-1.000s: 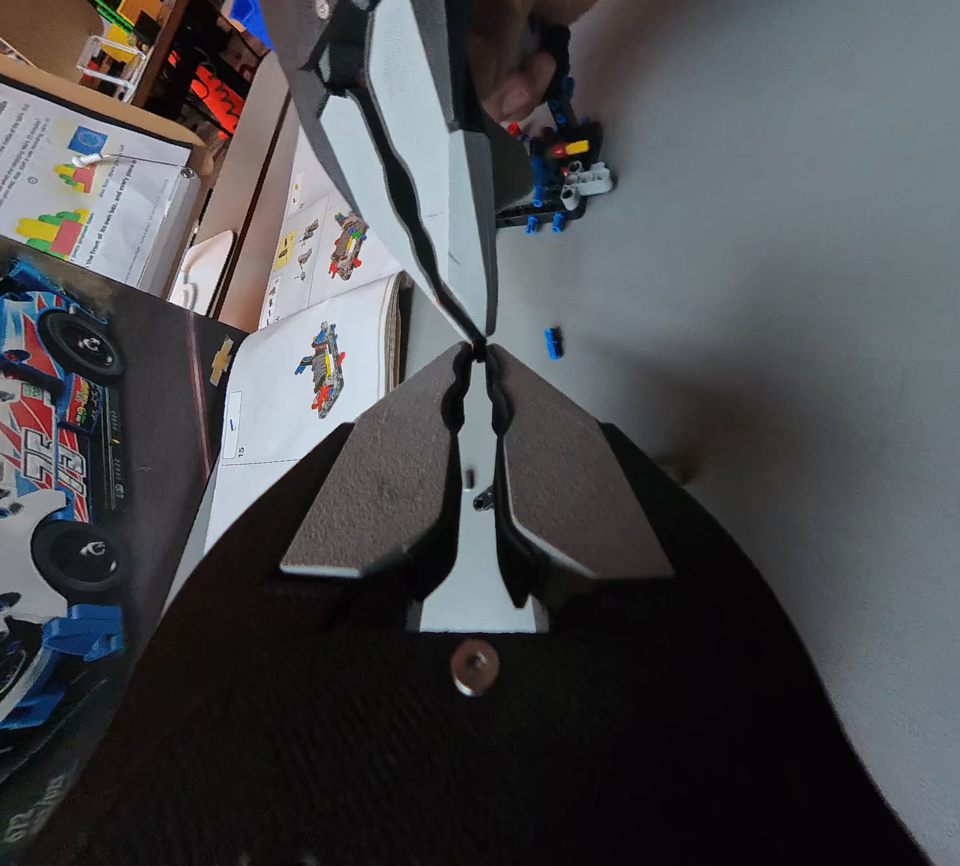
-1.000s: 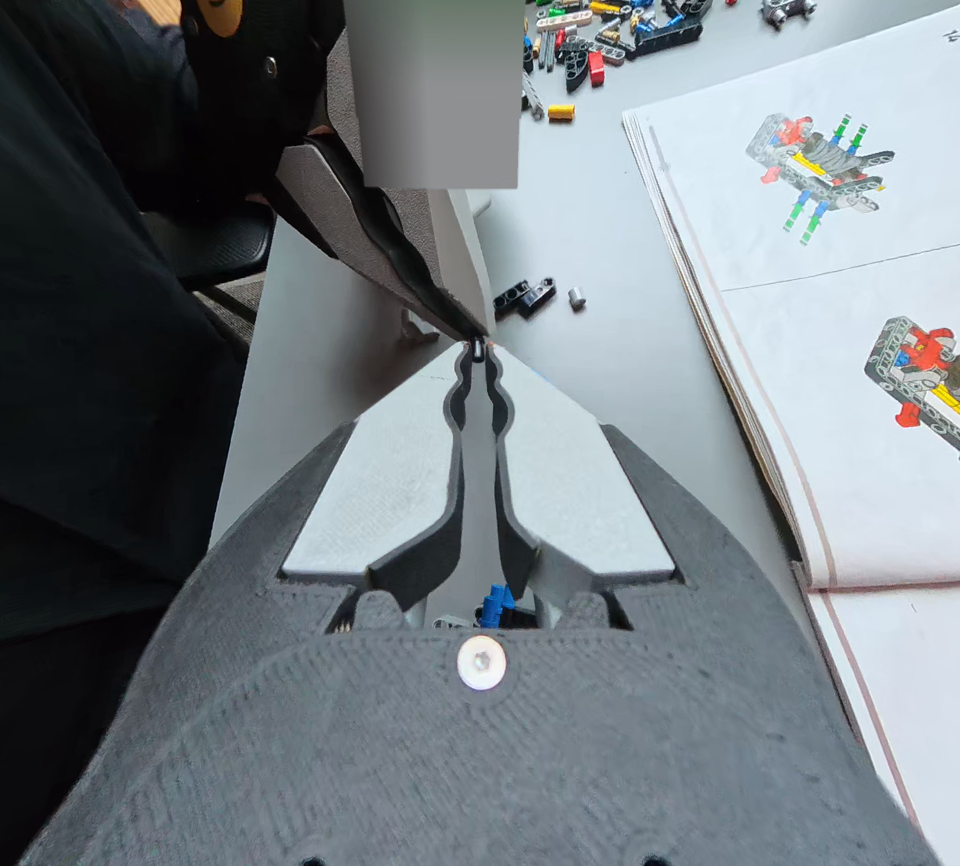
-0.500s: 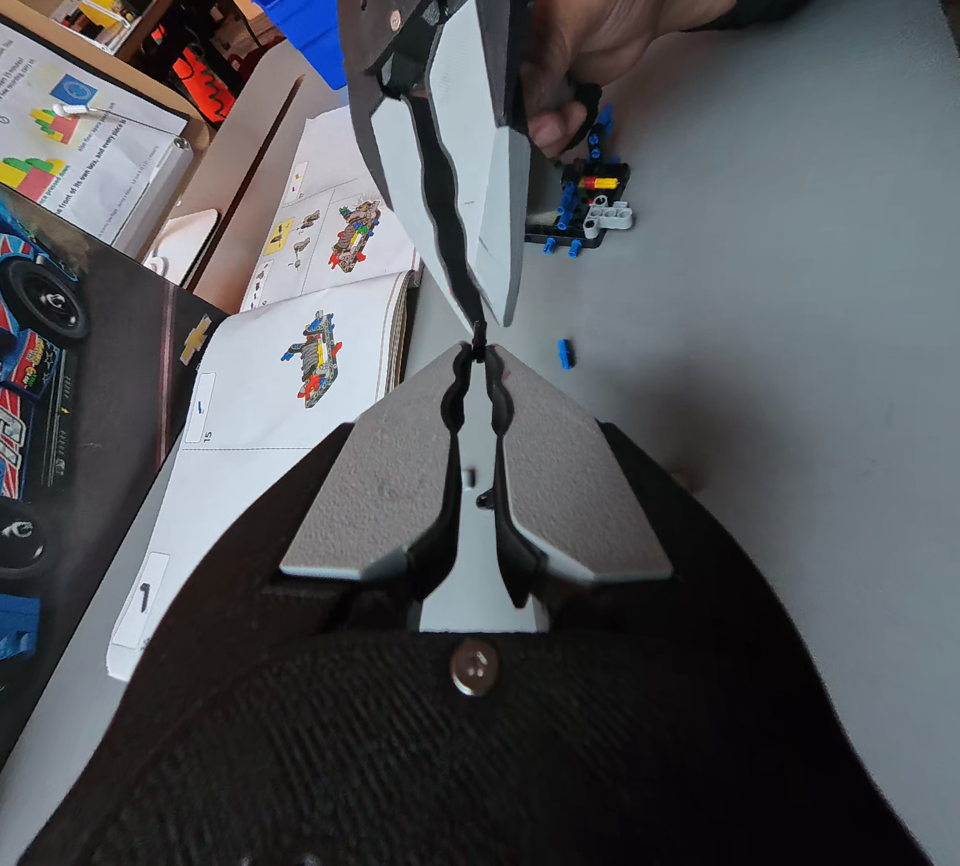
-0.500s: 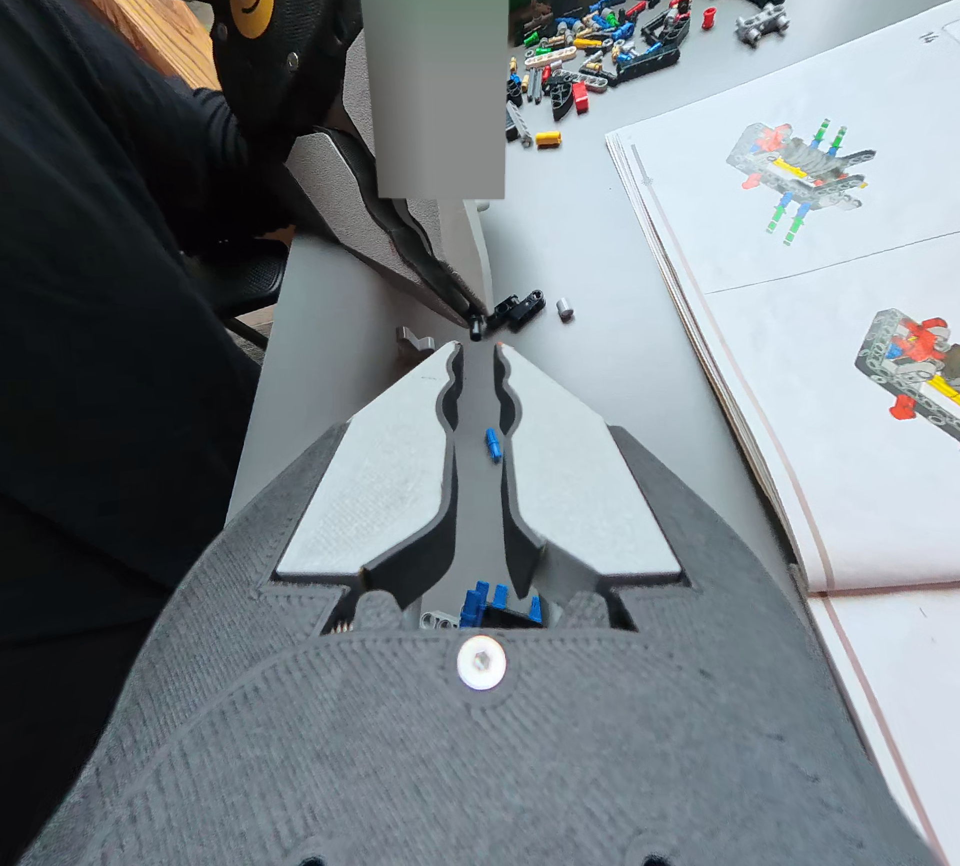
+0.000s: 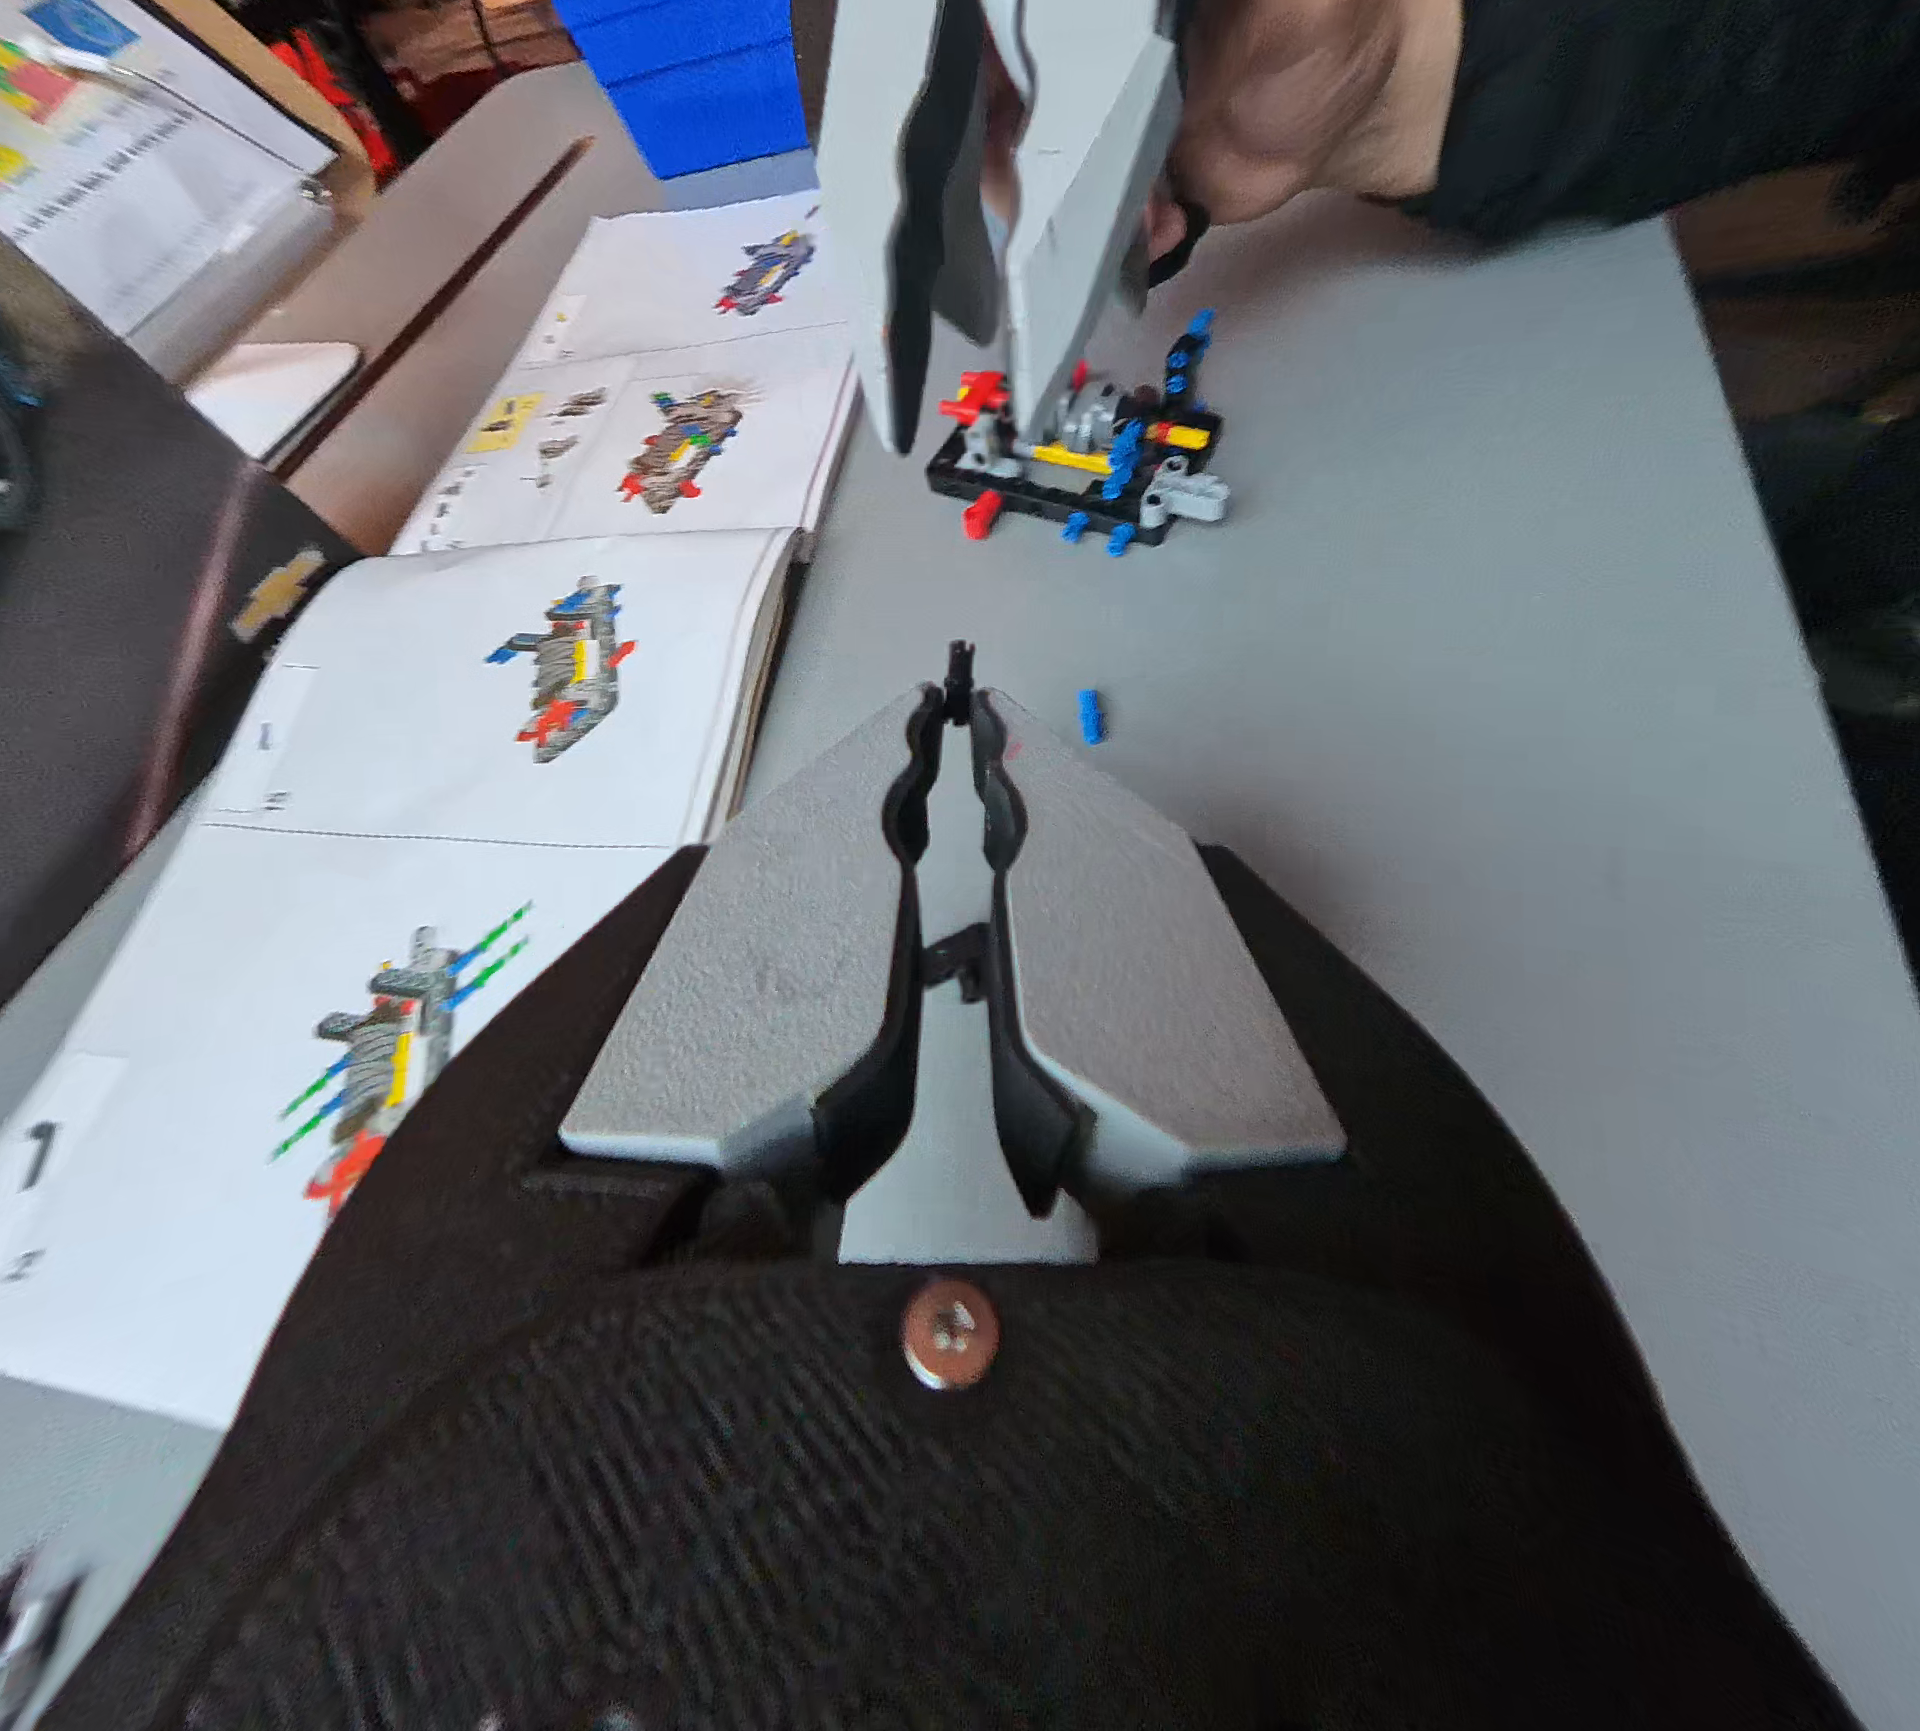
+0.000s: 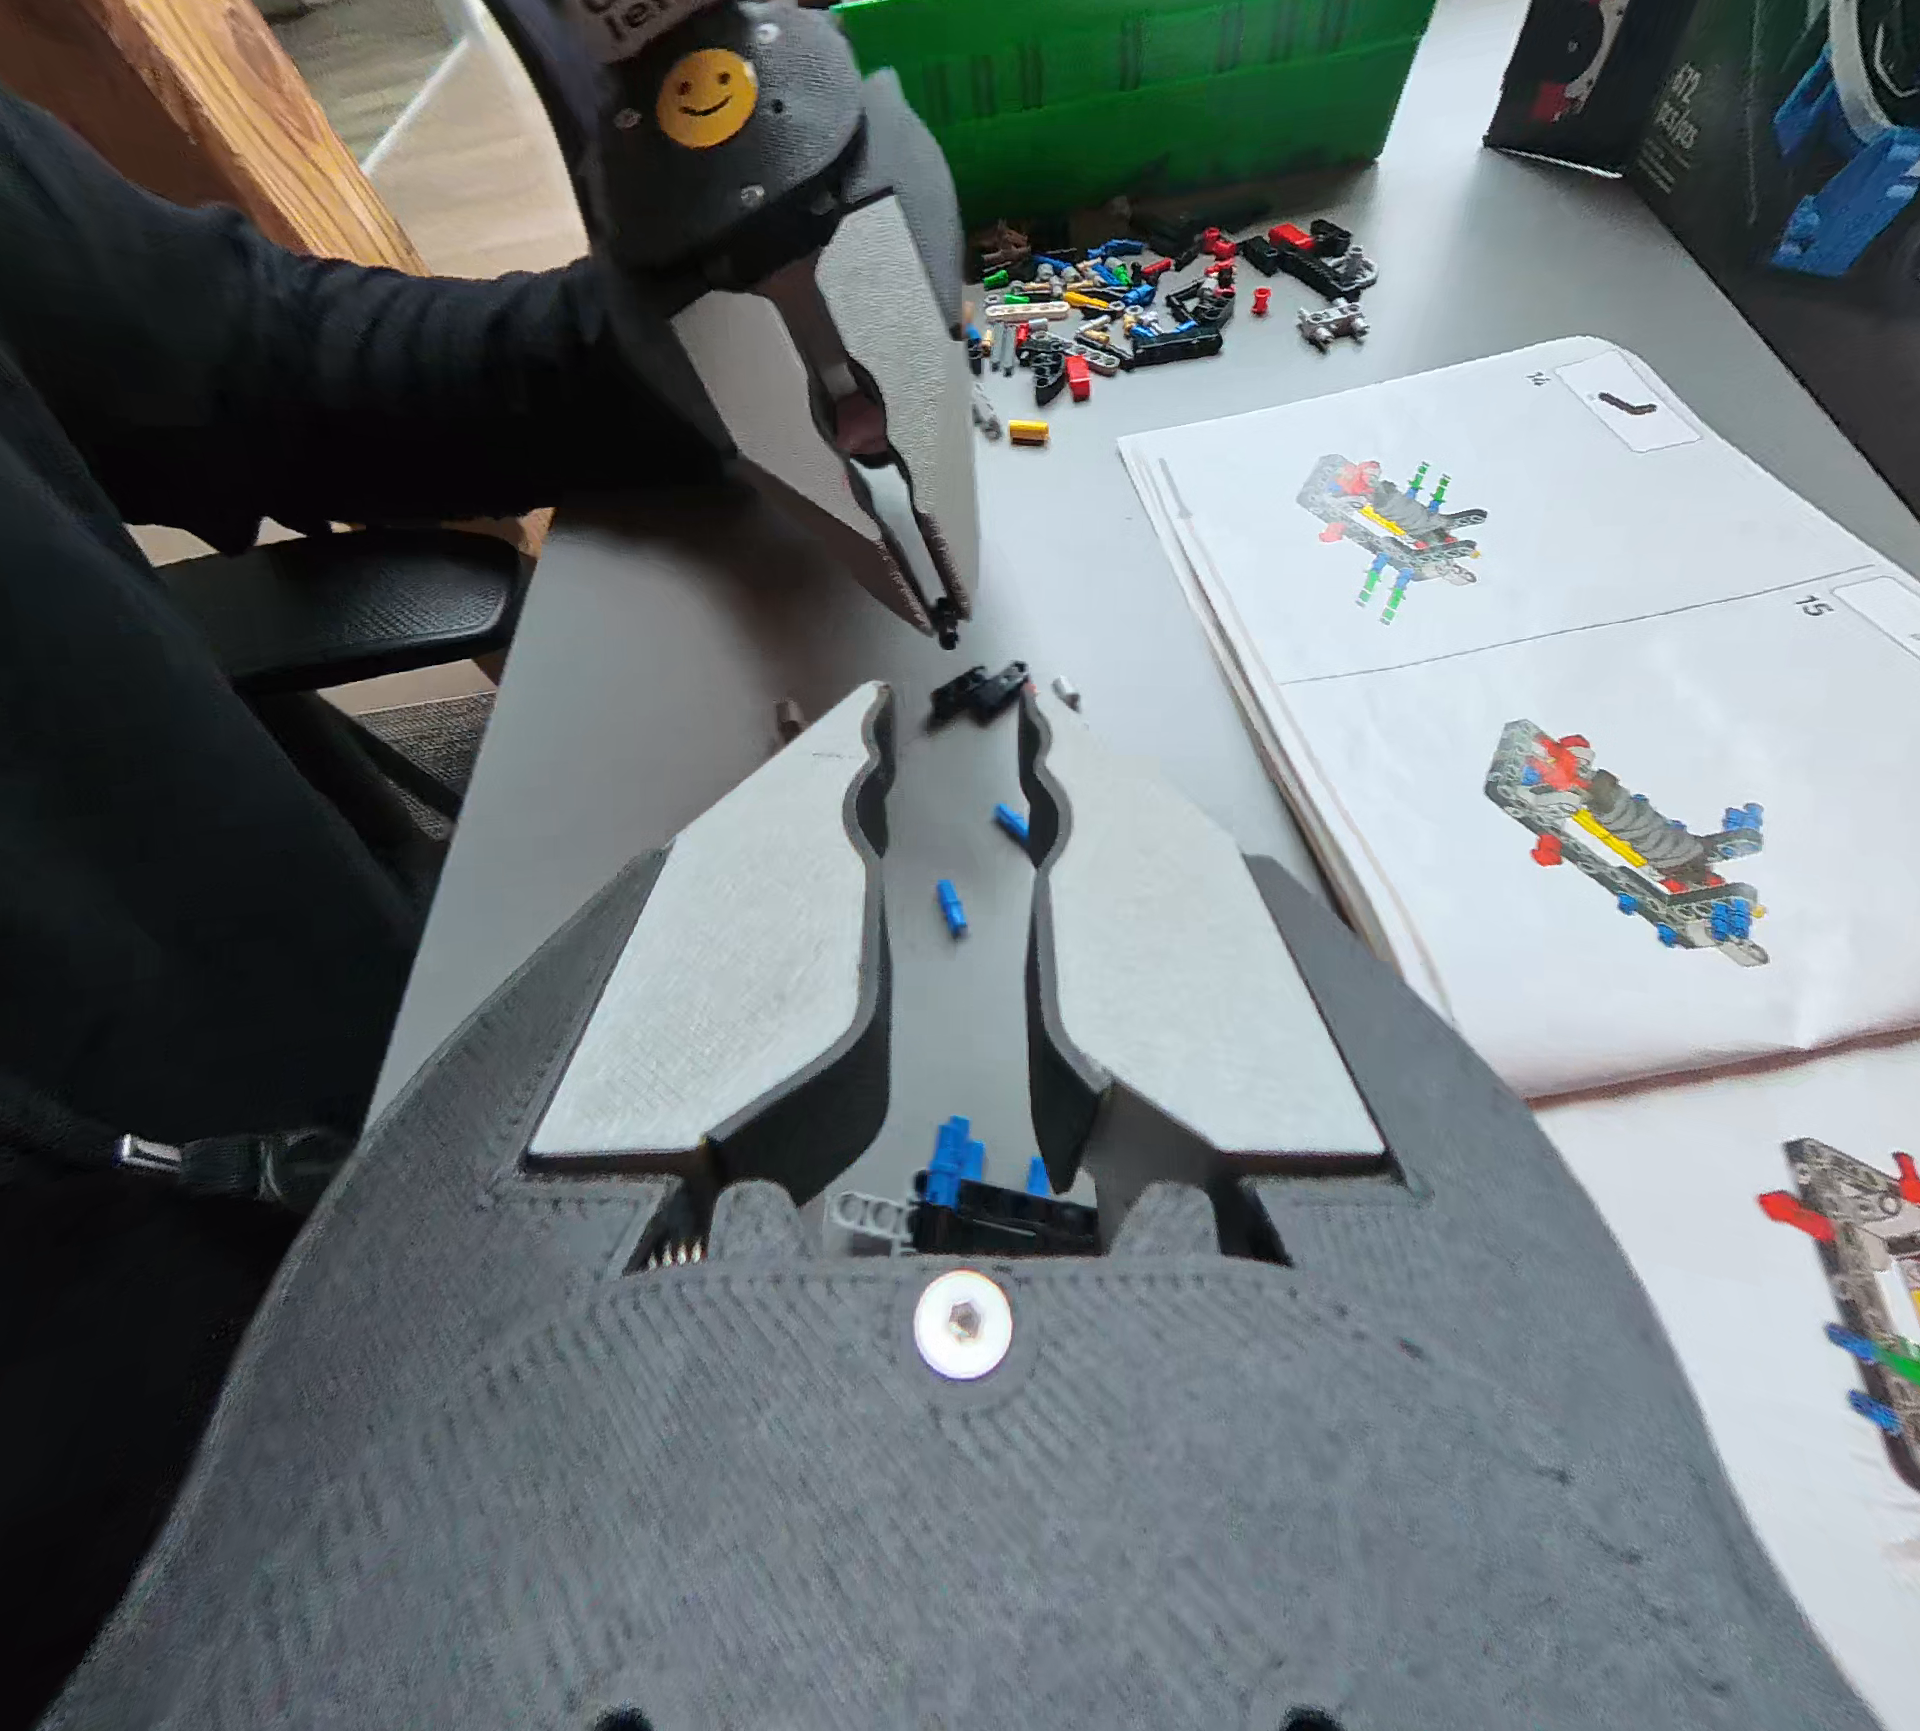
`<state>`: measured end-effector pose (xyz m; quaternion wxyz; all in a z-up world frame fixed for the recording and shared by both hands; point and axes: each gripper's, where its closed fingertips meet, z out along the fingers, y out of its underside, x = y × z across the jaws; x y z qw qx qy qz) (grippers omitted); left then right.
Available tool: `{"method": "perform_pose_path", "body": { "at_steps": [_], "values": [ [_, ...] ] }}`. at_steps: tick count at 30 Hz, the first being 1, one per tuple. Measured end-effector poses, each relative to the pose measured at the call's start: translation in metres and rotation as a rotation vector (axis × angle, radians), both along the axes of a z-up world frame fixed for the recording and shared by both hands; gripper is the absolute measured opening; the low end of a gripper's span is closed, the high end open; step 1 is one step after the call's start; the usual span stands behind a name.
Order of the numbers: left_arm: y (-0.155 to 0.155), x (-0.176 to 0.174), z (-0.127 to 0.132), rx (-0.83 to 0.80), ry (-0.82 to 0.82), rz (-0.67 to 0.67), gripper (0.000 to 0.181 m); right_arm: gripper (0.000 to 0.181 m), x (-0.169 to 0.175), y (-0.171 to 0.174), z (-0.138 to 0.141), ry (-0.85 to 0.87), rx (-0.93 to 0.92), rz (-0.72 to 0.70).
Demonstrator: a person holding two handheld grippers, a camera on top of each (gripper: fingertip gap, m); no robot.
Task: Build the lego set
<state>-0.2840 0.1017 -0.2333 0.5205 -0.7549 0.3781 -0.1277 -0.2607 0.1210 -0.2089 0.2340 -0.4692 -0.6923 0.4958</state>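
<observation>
Since the earlier frame, the right gripper [image 6: 951,705] has separated from the left gripper [image 5: 958,707] and its fingers stand wide, empty. Left fingers are narrow, pinching a small black pin [image 5: 958,665]. On the grey table [image 5: 1455,746], the partly built lego frame [image 5: 1081,466] sits below the right gripper, beside the instruction booklet [image 5: 499,705].

Loose pin [image 5: 1089,714] before chassis [image 5: 1081,455]

Matt grey table [image 5: 1455,850]; paper instruction booklet [image 6: 1558,642]; glossy green plastic bin [image 6: 1195,71].
</observation>
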Motion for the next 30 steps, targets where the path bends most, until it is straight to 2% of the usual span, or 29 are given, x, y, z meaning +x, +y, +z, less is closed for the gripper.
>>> {"method": "perform_pose_path", "body": {
  "at_steps": [5,10,18,21,30],
  "values": [
    [-0.015,0.023,0.019,-0.042,-0.157,-0.090,0.002,0.018,0.018,-0.032,-0.005,-0.015,0.002,0.024],
    [-0.025,0.038,0.027,0.002,-0.134,-0.121,0.002,0.016,0.025,-0.053,0.000,-0.003,-0.012,0.031],
    [-0.032,0.051,0.031,0.034,-0.077,-0.144,0.002,0.010,0.022,-0.054,0.007,0.008,0.010,0.014],
    [-0.032,0.051,0.028,0.022,-0.056,-0.139,0.002,0.001,0.021,-0.055,0.006,0.015,0.018,0.014],
    [-0.029,0.049,0.019,-0.022,-0.024,-0.113,0.002,0.001,0.019,-0.053,-0.004,-0.006,0.015,0.006]
  ]
}}
